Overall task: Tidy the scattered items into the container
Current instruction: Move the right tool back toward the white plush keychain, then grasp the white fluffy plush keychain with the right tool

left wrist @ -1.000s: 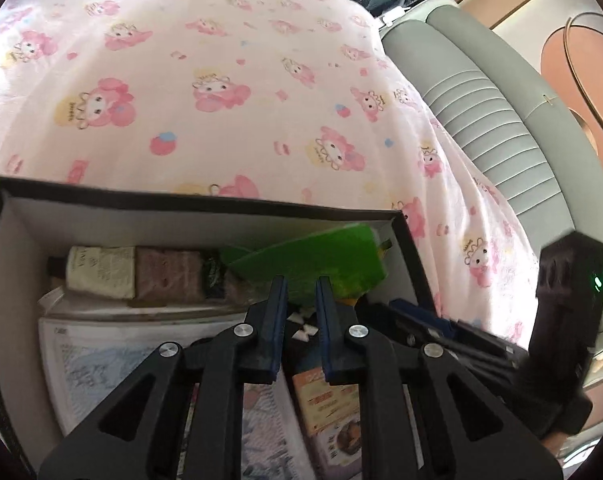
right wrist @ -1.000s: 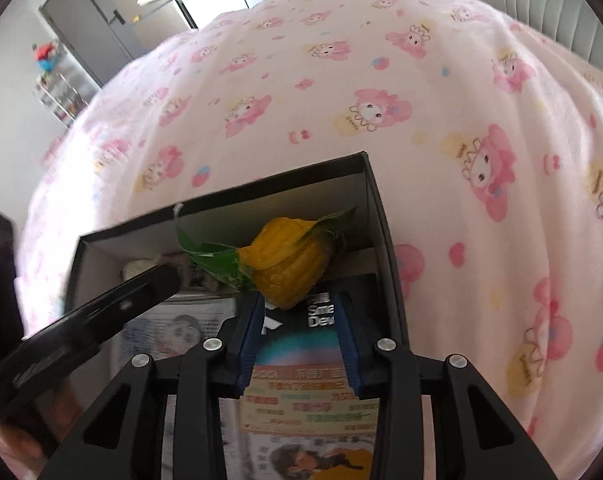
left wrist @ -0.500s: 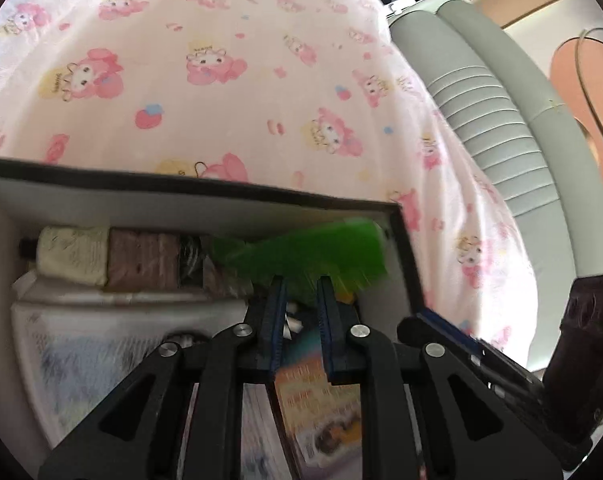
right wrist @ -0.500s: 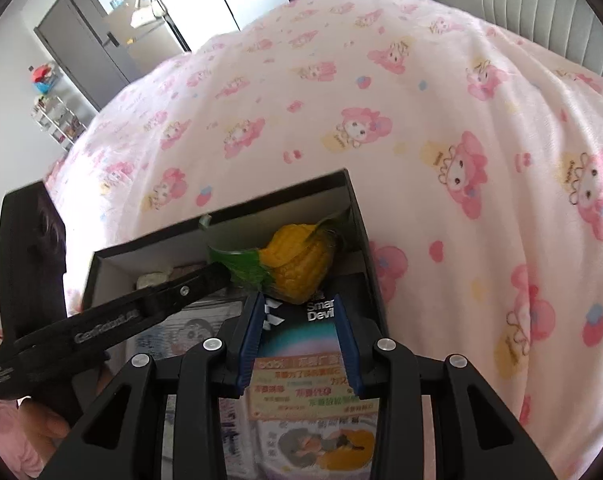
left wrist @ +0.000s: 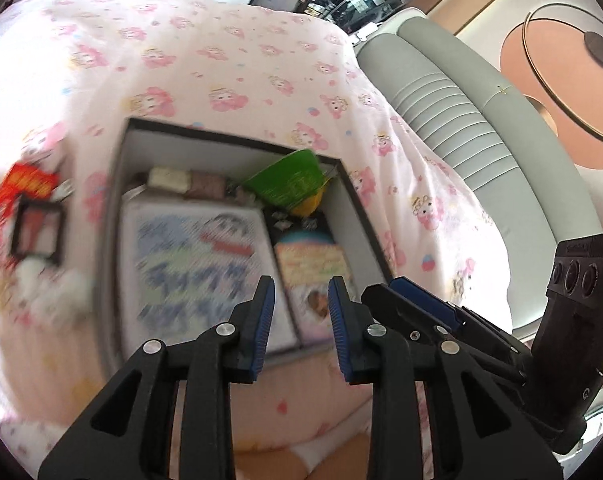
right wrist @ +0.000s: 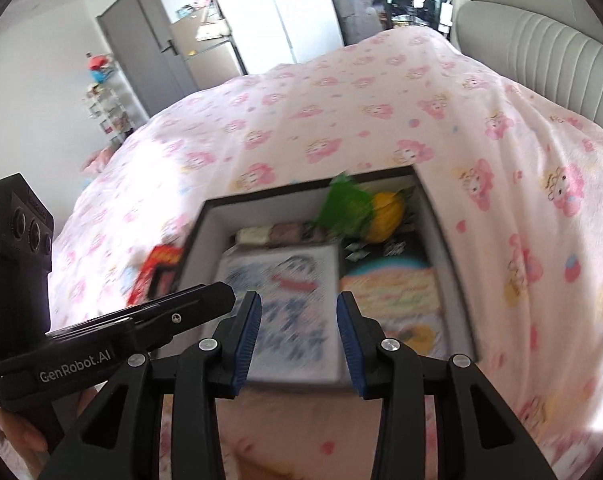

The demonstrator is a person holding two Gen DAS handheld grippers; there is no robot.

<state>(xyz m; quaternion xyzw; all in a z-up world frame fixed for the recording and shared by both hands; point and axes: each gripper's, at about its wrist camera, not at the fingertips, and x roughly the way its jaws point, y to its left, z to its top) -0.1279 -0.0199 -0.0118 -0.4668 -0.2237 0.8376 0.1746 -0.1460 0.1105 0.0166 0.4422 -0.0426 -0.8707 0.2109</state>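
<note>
Both hand-held grippers hang above the near edge of the black box [left wrist: 357, 204]: the left hand-held gripper [left wrist: 299, 320] has just been opening its jaws, the right hand-held gripper [right wrist: 297, 332] likewise, and both stand apart with nothing between them. The box sits on the pink bed cover [right wrist: 341, 120], holding a white booklet [left wrist: 197, 260] at left, a colourful packet [left wrist: 313, 264] at right, and a green-and-yellow toy [left wrist: 293, 188] in its far right corner. A red packet [left wrist: 25, 192] lies on the bed just left of the box.

One box [left wrist: 353, 196] holds two booklets [left wrist: 197, 268], one tube [left wrist: 185, 180] and one corn toy [left wrist: 297, 188]; one red packet [left wrist: 25, 188] lies outside.
</note>
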